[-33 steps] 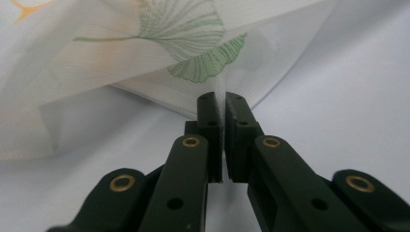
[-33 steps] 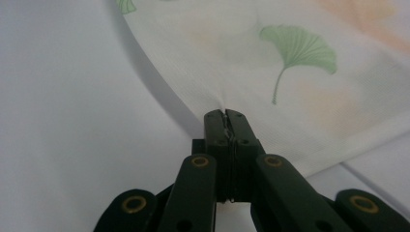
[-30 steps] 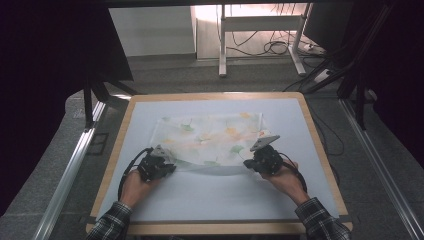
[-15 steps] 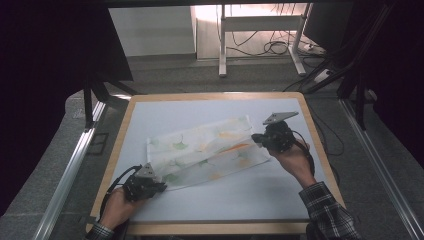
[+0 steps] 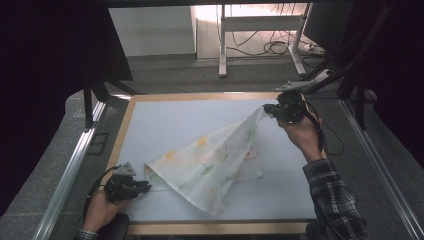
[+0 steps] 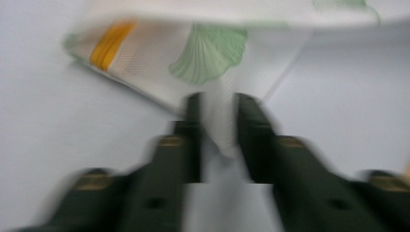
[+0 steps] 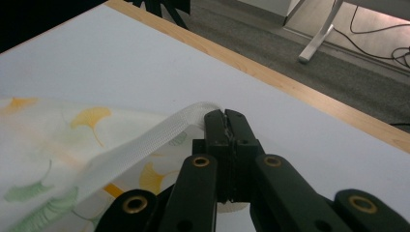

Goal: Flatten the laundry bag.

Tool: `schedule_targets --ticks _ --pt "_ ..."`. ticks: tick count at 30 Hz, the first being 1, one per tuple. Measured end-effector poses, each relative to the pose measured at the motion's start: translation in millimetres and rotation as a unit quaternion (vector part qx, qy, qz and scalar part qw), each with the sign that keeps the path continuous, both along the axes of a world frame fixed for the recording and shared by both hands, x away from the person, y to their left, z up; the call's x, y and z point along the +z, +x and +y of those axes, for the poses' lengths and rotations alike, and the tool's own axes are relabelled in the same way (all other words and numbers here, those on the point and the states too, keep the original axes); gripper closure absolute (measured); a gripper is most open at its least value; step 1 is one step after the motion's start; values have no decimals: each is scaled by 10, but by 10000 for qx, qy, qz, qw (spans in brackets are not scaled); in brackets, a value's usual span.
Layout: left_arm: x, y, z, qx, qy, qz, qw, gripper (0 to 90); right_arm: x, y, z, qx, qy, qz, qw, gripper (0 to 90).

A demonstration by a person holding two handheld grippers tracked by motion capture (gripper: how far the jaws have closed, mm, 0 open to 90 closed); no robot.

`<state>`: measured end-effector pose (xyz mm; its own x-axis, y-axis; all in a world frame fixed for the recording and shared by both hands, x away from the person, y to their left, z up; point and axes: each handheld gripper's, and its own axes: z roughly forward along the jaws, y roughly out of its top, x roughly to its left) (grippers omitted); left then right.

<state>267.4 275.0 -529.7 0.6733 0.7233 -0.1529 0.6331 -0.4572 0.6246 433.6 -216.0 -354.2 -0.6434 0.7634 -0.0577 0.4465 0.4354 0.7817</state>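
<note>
**Printed cloth bag lifted at one corner, loose at the other**

Visibility: the left gripper view is heavily blurred by motion; outlines of the jaws and fabric can be read, fine detail cannot. In the high view the person's left forearm is cut off at the bottom edge, and the right gripper's jaw tips are too small to judge there. The room beyond the worktop is dark on both sides.

The white fabric bag printed with green and yellow ginkgo leaves (image 5: 210, 165) lies across the middle of the pale blue worktop with a light wooden rim (image 5: 165, 120), stretched on a diagonal from near the front left corner up toward the far right edge. Its lower part rests flat on the surface; its upper end is raised off it.

The right gripper (image 5: 272, 108), near the far right corner, holds that raised end. In the right gripper view its jaws are clamped tight on the white woven strap (image 7: 145, 145) of the bag, pads pressed together with the strap pinched between.

The left gripper (image 5: 145, 186) sits near the front left corner, just beside the bag's low corner. Its jaws have just been opening: in the left gripper view a point of the fabric hangs between them with gaps on either side, so the cloth is released, not gripped.
</note>
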Motion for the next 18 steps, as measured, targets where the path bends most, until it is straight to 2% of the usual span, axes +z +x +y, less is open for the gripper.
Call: schedule_targets --ticks 1,4,5,8,11,13,15,18 --pt "44 5 11 67 -85 -66 9999 632 -14 20 13 -5 -1 22 10000 890" --pt "243 -7 -31 225 -299 -451 9983 495 -114 86 83 5 -39 125 9999 890" --pt "305 -6 -74 175 -372 -556 9976 469 -152 104 105 13 -67 159 9999 890" --pt "396 10 -310 -181 -599 -680 9957 393 -253 155 146 -18 -166 228 9996 890" --pt "416 18 -652 -664 -571 -740 9934 358 -321 192 135 -64 -204 291 9993 890" --pt "427 12 -893 -1039 -673 -757 9894 341 -355 209 107 -106 -223 321 9992 889" --pt "425 -5 -1123 -1478 -851 -686 9830 313 -383 216 74 -154 -202 342 9991 890" --pt "384 -51 -1447 -1984 -771 -643 9750 268 -414 216 23 -198 -211 358 9989 889"
